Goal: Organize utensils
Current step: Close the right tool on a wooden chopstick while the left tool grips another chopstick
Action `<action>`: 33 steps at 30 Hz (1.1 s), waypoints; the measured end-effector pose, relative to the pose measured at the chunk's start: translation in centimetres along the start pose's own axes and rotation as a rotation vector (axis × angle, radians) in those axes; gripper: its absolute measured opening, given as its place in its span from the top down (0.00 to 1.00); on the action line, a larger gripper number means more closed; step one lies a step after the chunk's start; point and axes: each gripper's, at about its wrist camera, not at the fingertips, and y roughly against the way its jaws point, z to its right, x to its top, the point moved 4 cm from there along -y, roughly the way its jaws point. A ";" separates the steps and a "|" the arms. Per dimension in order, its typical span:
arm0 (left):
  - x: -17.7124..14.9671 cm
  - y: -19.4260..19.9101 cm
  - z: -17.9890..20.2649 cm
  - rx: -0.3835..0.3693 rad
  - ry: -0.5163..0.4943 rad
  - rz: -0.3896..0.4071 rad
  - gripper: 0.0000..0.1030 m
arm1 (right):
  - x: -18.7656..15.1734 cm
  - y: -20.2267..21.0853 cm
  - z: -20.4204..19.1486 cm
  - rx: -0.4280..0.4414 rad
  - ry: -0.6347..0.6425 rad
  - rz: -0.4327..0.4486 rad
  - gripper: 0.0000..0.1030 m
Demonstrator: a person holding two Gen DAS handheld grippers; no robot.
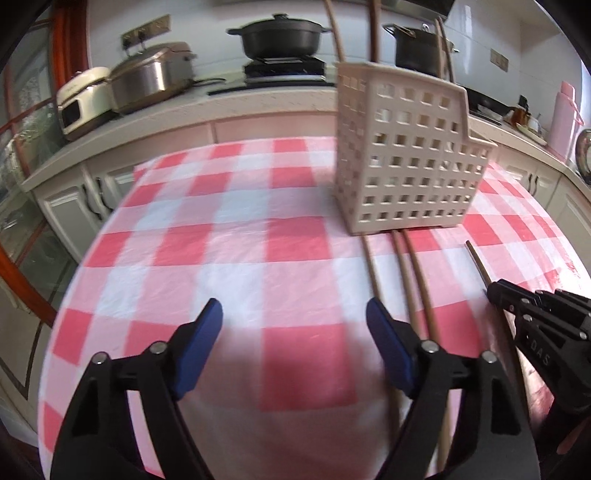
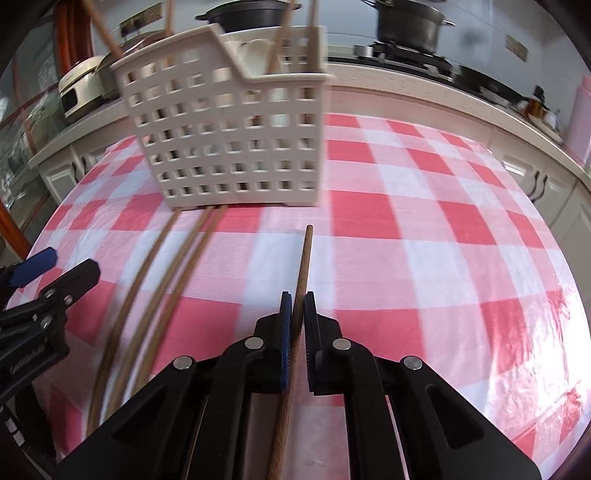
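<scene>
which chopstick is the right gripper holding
The lone chopstick clamped in the right gripper, apart to the right of the three loose chopsticks lying beside each other below the basket.

Seven chopsticks, one basket (image 2: 236, 140) on a checked worktop (image 2: 424, 229)

Three chopsticks (image 2: 173, 266) lie loose on the cloth, one chopstick (image 2: 303, 258) sits pinched in the right claw (image 2: 297, 306), and three more chopsticks (image 1: 375, 33) stand in the single slotted basket. Two claws are in view, the left claw (image 1: 295, 314) spread wide. Two black pots (image 1: 279, 35) sit behind.
</scene>
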 end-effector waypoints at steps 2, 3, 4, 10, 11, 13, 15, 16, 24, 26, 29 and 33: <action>0.3 -0.6 1.0 -0.015 -0.012 -0.014 0.35 | -0.2 0.1 0.8 0.003 -0.015 0.001 0.93; 0.5 -1.0 1.7 -0.020 -0.022 -0.020 0.38 | -0.2 0.2 1.0 0.005 -0.018 0.003 0.93; 0.6 -1.3 2.1 -0.020 -0.027 -0.024 0.40 | -0.3 0.3 1.2 0.009 -0.023 0.004 0.93; 0.6 -2.9 3.8 -0.006 -0.065 -0.059 0.55 | -0.4 0.5 1.8 0.043 -0.037 0.011 0.93; 0.4 -3.2 3.9 -0.002 -0.068 -0.068 0.57 | -0.4 0.5 1.8 0.048 -0.039 0.013 0.93; 0.3 -3.3 4.0 -0.006 -0.069 -0.074 0.62 | -0.4 0.6 1.8 0.057 -0.045 0.016 0.93; 0.3 -3.3 4.0 -0.007 -0.072 -0.076 0.65 | -0.4 0.6 1.9 0.067 -0.054 0.017 0.93; 0.2 -3.3 4.1 -0.013 -0.073 -0.076 0.68 | -0.4 0.6 2.0 0.070 -0.057 0.018 0.93; 0.0 -3.2 4.5 -0.054 -0.084 -0.076 0.84 | -0.4 0.6 2.1 0.086 -0.069 0.015 0.93; -0.2 -2.9 4.8 -0.054 -0.104 -0.074 0.92 | -0.4 0.6 2.1 0.087 -0.071 0.013 0.93; -0.6 -2.6 4.7 -0.061 -0.106 -0.074 0.93 | -0.4 0.6 2.1 0.087 -0.070 0.013 0.93; -1.2 -2.0 4.1 -0.065 -0.090 -0.074 0.93 | -0.4 0.5 2.1 0.088 -0.069 0.009 0.93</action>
